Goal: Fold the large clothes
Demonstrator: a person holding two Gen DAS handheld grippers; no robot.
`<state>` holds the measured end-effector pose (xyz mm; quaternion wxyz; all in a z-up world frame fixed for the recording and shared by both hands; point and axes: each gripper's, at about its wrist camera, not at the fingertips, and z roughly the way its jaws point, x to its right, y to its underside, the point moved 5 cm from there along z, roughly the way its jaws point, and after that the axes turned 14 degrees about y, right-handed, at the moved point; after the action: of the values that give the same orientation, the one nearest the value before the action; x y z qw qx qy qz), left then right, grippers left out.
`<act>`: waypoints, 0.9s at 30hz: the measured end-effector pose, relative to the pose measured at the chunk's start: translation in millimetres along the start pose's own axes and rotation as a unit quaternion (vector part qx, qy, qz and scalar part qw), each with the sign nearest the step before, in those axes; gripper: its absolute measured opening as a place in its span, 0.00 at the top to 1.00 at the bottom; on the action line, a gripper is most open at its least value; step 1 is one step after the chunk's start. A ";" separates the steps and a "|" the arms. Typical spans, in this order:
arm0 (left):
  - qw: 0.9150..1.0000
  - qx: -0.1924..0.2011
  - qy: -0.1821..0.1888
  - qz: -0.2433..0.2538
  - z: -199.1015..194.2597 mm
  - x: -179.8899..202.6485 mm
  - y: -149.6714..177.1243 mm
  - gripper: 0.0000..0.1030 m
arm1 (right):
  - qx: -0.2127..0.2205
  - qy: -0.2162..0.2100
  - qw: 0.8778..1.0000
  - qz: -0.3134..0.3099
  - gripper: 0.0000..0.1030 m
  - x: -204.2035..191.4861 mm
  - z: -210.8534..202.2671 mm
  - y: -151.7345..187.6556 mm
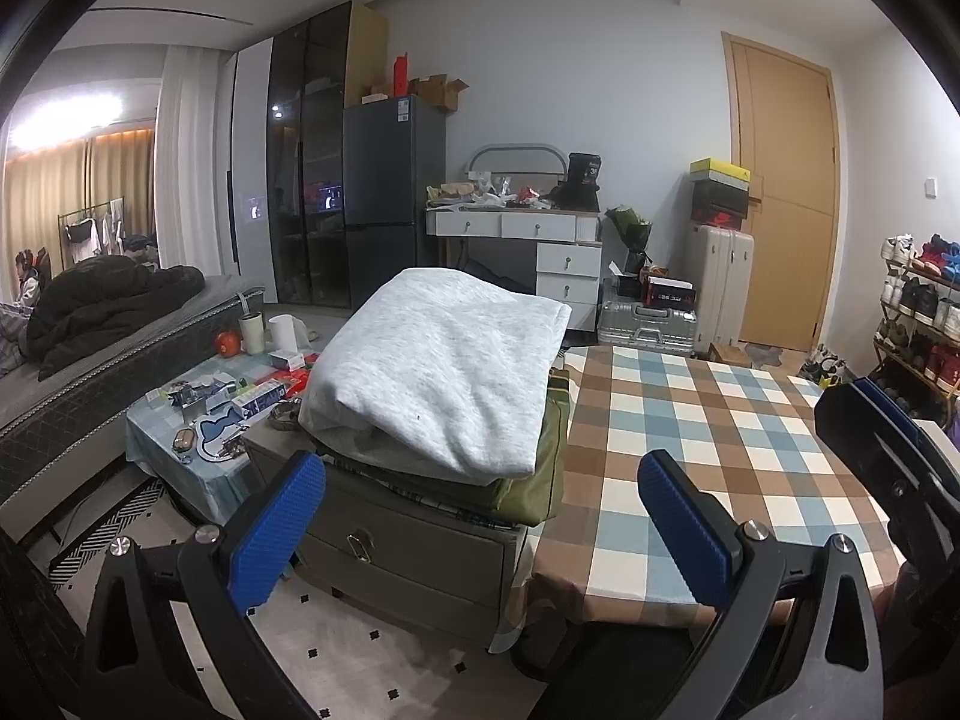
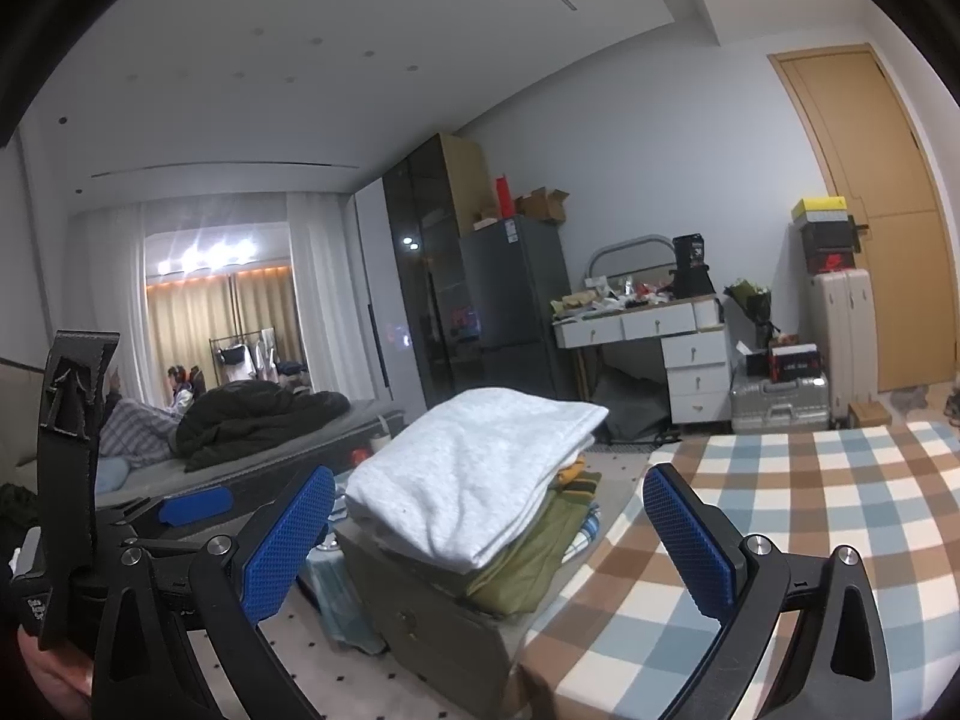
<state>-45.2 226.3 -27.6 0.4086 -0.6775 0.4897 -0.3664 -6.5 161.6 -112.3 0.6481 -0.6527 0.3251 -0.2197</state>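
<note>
A folded light grey garment (image 1: 444, 372) (image 2: 474, 480) lies on top of a stack of folded clothes, above an olive green one (image 1: 534, 492) (image 2: 534, 552). The stack rests on a grey drawer cabinet (image 1: 414, 546) (image 2: 432, 618) beside the checked table (image 1: 720, 450) (image 2: 780, 510). My left gripper (image 1: 480, 528) hovers open in front of the stack, nothing between its blue pads. My right gripper (image 2: 489, 546) is open too, holding nothing, near the stack. In the left wrist view the right gripper (image 1: 888, 450) shows at the right edge. In the right wrist view the left gripper (image 2: 120, 498) shows at the left, held by a hand.
A low side table (image 1: 198, 420) covered in small items stands left of the cabinet. Behind it is a bed (image 1: 120, 324) with a dark quilt. A dresser (image 1: 540, 246), suitcases (image 1: 714, 294), a shoe rack (image 1: 918, 312) and a wooden door (image 1: 786, 180) line the far side.
</note>
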 end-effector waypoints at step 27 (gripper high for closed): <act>1.000 -0.001 0.005 0.005 3.3 -1.6 -0.9 0.01 | 0.001 0.004 1.000 0.007 0.00 1.9 -4.1 -0.4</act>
<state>-42.3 228.7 -28.2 0.4073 -0.6732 0.4958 -0.3675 -8.1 157.3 -111.9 0.6489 -0.6487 0.3325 -0.2181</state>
